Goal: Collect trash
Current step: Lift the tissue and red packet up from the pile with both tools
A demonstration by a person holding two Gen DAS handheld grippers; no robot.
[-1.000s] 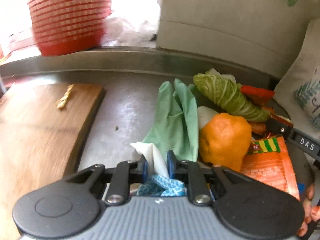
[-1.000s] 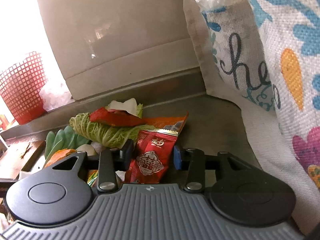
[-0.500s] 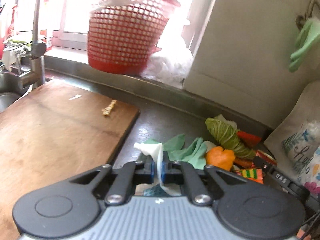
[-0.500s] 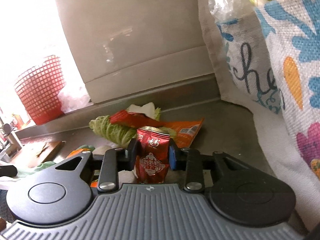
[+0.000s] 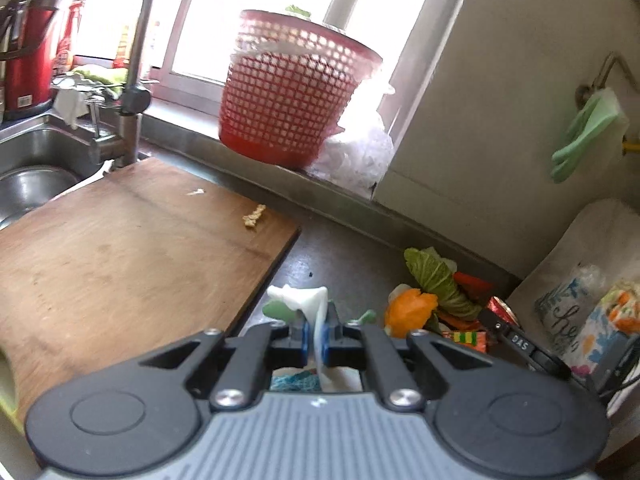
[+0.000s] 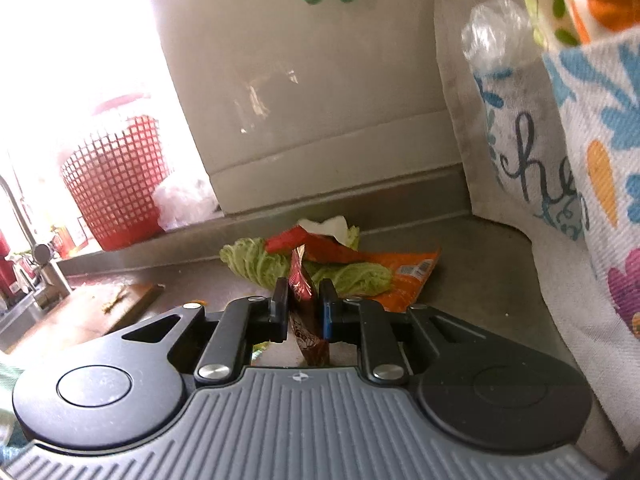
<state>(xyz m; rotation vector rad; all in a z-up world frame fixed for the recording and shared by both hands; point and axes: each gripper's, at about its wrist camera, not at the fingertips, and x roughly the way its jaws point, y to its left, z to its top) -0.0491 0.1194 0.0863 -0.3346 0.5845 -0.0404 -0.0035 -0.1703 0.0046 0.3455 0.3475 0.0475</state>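
White tissue scrap (image 5: 316, 312) pinched upright in left gripper (image 5: 316, 330), top flopped left. Dark-red foil snack wrapper (image 6: 301, 280) crumpled, upright betw. closing right gripper (image 6: 303, 300) pads. Just ahead of it: cabbage leaves (image 6: 256, 264), orange packet (image 6: 404, 276) on counter.

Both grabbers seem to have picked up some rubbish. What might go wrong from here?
1. The left gripper pinches only a thin fold of white wrapper; it may slip out on the way to the red basket.
2. The right gripper is closing its jaws on a red packet standing edge-on; it may twist free.
3. The packet lies against the cabbage leaf, so lifting may drag scraps across the counter.
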